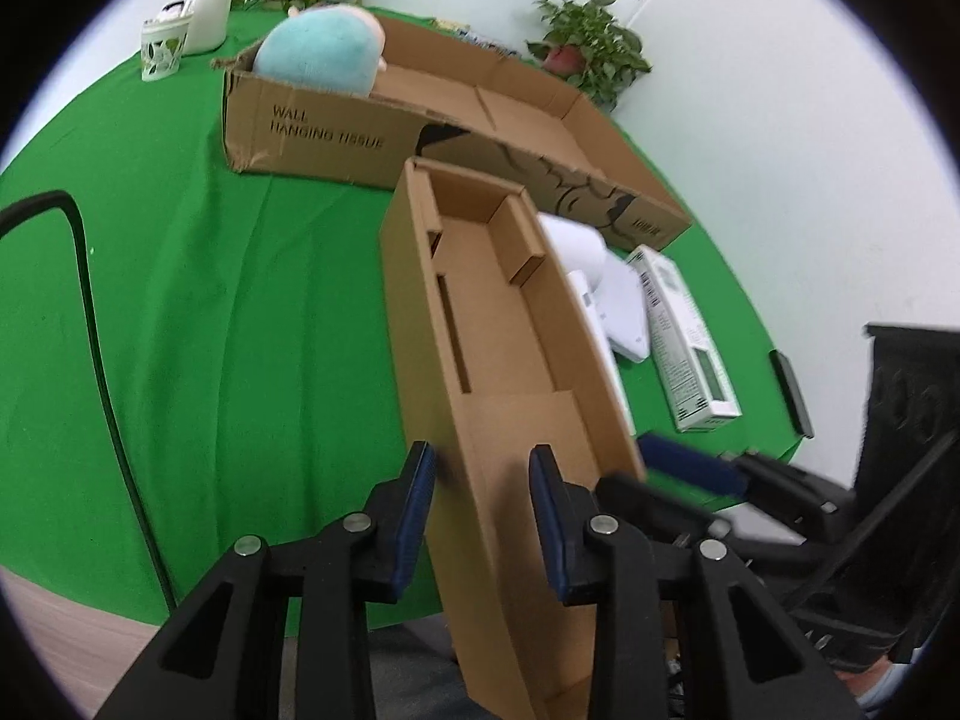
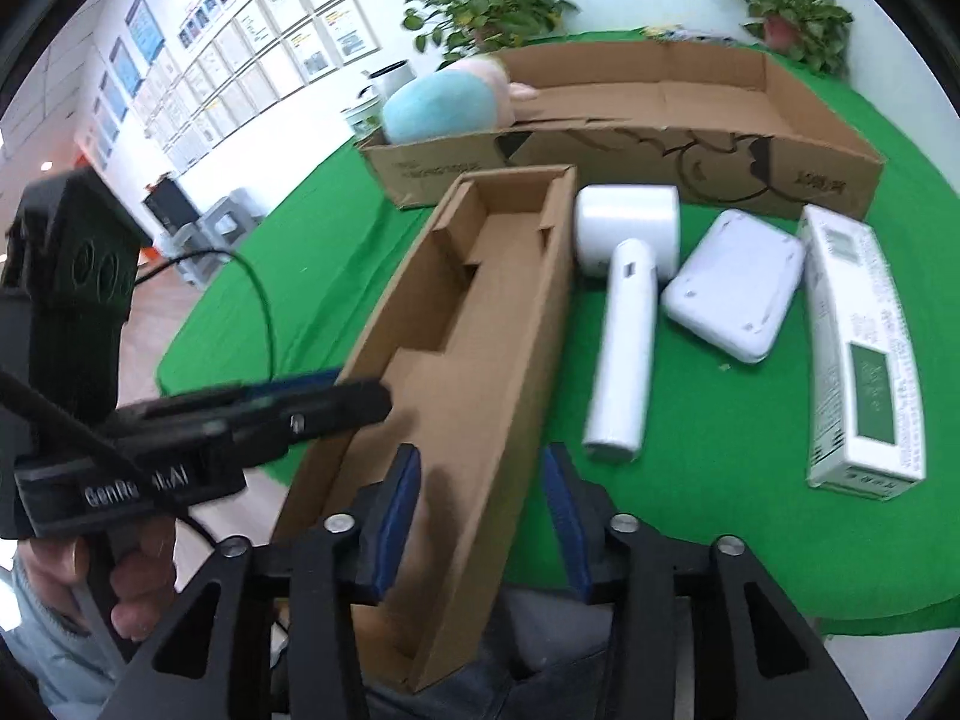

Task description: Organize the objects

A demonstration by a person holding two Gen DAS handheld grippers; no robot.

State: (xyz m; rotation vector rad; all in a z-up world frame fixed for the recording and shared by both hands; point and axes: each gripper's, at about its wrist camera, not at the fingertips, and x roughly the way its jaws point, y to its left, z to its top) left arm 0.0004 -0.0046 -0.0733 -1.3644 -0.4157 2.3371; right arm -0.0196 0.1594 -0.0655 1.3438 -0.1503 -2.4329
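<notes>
A long narrow cardboard tray (image 1: 504,324) (image 2: 474,324) sticks out over the near edge of the green table. My left gripper (image 1: 483,468) straddles its left wall, jaws apart. My right gripper (image 2: 480,468) straddles its right wall, jaws apart. I cannot tell whether the pads touch the cardboard. To the tray's right lie a white hair dryer (image 2: 624,324), a white rounded device (image 2: 732,282) and a white and green carton (image 2: 864,348). A big open cardboard box (image 1: 336,126) (image 2: 660,120) behind holds a blue plush toy (image 1: 318,48) (image 2: 444,105).
A black cable (image 1: 96,330) runs over the table's left side. White cups (image 1: 186,30) stand at the far left. Potted plants (image 1: 588,42) (image 2: 486,12) stand at the back edge. A black phone (image 1: 792,390) lies at the right edge.
</notes>
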